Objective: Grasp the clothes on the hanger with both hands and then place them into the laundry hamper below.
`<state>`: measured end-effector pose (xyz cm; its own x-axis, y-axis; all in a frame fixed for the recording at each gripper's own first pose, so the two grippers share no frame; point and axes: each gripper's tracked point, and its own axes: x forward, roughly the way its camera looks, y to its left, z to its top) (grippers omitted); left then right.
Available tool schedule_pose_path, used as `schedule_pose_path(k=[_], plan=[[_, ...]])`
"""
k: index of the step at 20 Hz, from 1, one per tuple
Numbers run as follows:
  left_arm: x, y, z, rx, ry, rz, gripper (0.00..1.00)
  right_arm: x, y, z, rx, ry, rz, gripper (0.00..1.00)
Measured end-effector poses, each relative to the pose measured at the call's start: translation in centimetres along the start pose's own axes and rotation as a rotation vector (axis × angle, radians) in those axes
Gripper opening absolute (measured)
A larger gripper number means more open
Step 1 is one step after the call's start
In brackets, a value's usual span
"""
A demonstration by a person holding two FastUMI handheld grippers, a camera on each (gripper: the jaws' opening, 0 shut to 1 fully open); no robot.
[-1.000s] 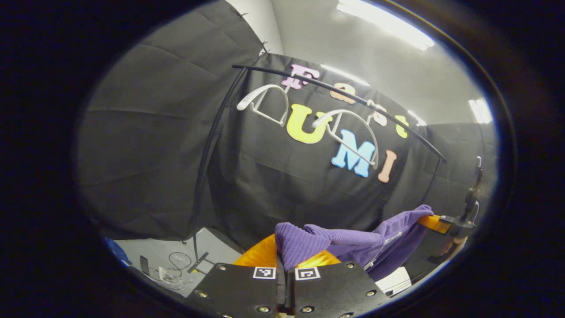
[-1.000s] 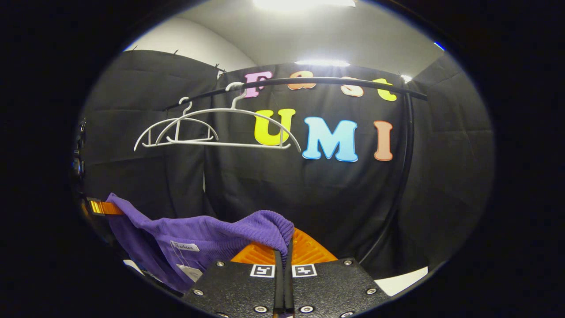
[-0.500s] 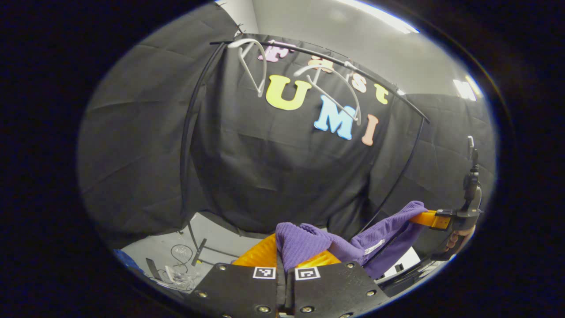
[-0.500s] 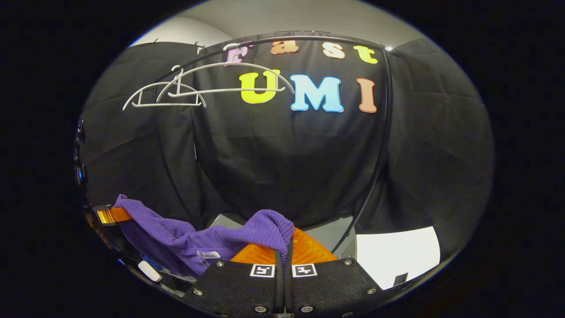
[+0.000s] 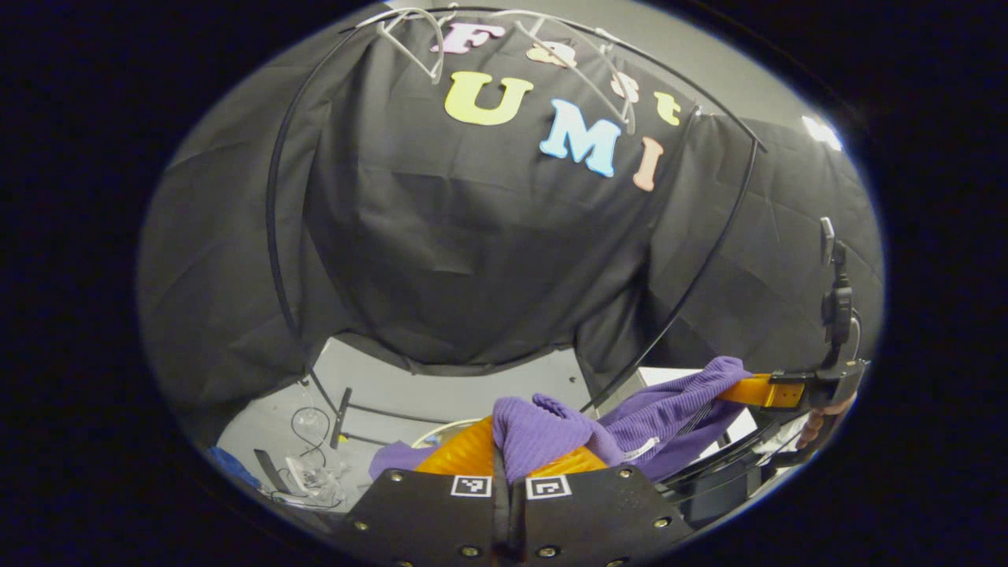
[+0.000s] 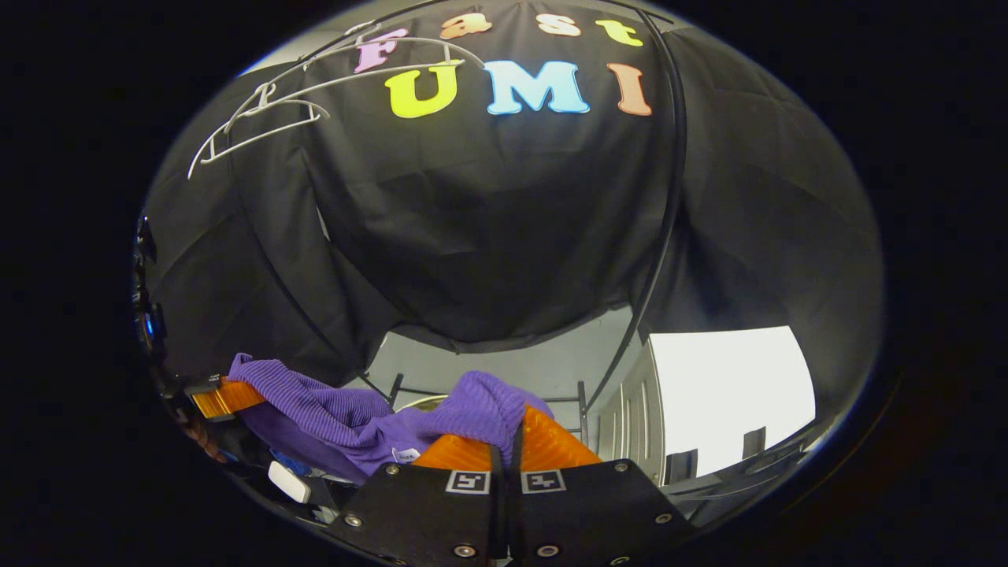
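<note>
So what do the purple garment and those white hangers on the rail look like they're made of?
The purple garment, pinched by the left gripper and the right gripper, looks like a soft ribbed knit: fine ridges, matte, drooping between them. The white hangers look like smooth moulded plastic, thin and uniform, though coated metal can't be ruled out.

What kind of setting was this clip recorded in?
Most likely a staged recording booth, not a lived-in home: black cloth drapes the walls, a black garment rail carries bare white hangers, and cables lie on the grey floor. Both grippers hold a purple knit garment.
</note>
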<state>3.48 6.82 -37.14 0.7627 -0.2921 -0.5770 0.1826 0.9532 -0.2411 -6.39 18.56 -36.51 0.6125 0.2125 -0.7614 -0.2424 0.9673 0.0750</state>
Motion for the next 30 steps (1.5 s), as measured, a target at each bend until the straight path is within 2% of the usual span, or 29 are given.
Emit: schedule_pose_path(k=[1,2,4,5,8,9,10,11,13,14,20,25,26,27,28,30], plan=[[0.9,0.1,-0.5,0.010,0.025,0.007,0.05,0.8,-0.1,-1.0,-0.002,0.024,-0.005,0.00],[1.5,0.1,-0.9,0.020,0.044,0.008,0.01,1.2,0.1,-2.1,-0.001,0.049,-0.008,0.00],[3.0,0.7,-1.5,0.051,0.063,0.013,0.01,2.4,0.3,-4.3,0.021,0.102,-0.006,0.00],[3.7,1.1,-2.0,0.071,0.073,0.017,0.06,2.8,0.5,-5.4,0.036,0.127,-0.004,0.00],[5.4,1.3,-3.4,0.100,0.101,0.011,0.01,4.3,1.2,-7.3,0.051,0.177,-0.006,0.00],[6.0,1.2,-3.6,0.102,0.109,0.008,0.05,4.5,1.3,-7.5,0.045,0.183,-0.009,0.00],[6.4,1.2,-3.9,0.103,0.116,0.008,0.01,4.7,1.4,-7.7,0.042,0.190,-0.012,0.01],[6.7,1.3,-4.1,0.107,0.124,0.008,0.05,4.8,1.4,-7.8,0.043,0.194,-0.013,0.01],[7.2,1.5,-4.4,0.120,0.133,0.010,0.05,5.1,1.5,-7.7,0.054,0.199,-0.013,0.02],[7.0,1.7,-4.5,0.125,0.135,0.013,0.01,5.1,1.5,-7.8,0.059,0.204,-0.016,0.02],[6.6,1.9,-4.6,0.117,0.154,0.022,0.01,4.7,1.7,-7.5,0.062,0.222,-0.016,0.02],[5.4,2.2,-4.9,0.167,0.168,0.013,0.09,3.6,1.7,-8.0,0.100,0.257,0.003,0.13],[4.9,2.3,-4.7,0.169,0.171,0.013,0.12,3.0,1.5,-8.1,0.095,0.269,0.008,0.18],[4.7,2.3,-4.4,0.169,0.165,0.012,0.34,2.4,1.6,-7.9,0.095,0.270,0.026,0.29],[4.3,2.3,-4.0,0.166,0.155,0.008,0.41,2.1,1.7,-7.5,0.096,0.264,0.041,0.36],[3.5,1.8,-3.4,0.169,0.137,0.008,0.69,1.0,1.5,-6.8,0.090,0.255,0.068,0.72]])
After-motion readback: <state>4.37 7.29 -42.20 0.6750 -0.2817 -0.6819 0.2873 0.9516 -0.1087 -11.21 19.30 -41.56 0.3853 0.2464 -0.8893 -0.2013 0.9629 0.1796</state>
